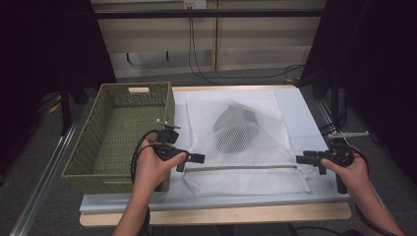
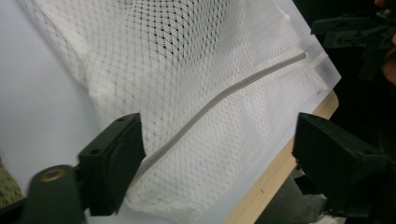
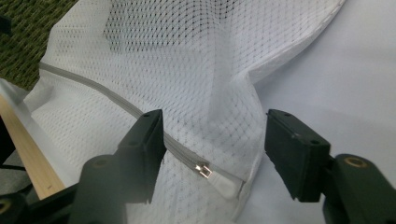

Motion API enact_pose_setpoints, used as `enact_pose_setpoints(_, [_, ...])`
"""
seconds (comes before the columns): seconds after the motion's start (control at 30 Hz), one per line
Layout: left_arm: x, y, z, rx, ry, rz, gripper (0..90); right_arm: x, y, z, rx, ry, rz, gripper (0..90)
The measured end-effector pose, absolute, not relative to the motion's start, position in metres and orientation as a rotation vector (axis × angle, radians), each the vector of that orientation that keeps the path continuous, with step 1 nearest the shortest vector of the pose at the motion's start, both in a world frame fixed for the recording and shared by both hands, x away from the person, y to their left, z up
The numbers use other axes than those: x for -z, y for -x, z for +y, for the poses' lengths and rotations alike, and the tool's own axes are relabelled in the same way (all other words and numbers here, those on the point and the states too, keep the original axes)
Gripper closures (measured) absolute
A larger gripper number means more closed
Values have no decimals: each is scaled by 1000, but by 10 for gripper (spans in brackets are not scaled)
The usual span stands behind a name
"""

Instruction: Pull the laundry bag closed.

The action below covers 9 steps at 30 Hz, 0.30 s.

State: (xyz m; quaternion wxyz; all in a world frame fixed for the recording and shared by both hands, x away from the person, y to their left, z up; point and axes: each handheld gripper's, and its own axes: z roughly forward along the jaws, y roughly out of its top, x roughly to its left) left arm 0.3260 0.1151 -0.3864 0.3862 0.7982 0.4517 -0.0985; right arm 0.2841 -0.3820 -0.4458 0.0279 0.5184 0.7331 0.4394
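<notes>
We hold both tongs wide and empty, left gripper (image 1: pixel 198 158) and right gripper (image 1: pixel 301 159), at opposite ends of the white mesh laundry bag's (image 1: pixel 246 147) grey zipper (image 1: pixel 241 167), which runs straight between them, its metal pull (image 3: pixel 203 170) nearest the right

Mesh laundry bag (image 1: pixel 246 147) on the table (image 1: pixel 305 118), dark item (image 1: pixel 237 127) inside it, woven basket (image 1: pixel 118 132) at its left, zipper (image 1: pixel 241 167) along the near edge

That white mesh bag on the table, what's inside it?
Through the white mesh bag a dark, rounded bundle shows, lying in its upper half. The netting blurs it, so I cannot tell what it is. The grey zipper runs closed across the bag.
</notes>
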Motion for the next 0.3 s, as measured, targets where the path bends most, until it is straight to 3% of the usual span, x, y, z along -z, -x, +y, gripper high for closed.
enact_pose_setpoints(0.3, [389,-326,108,237,-2026,1120,119,450,-287,-381,-1306,-1597,2270,326])
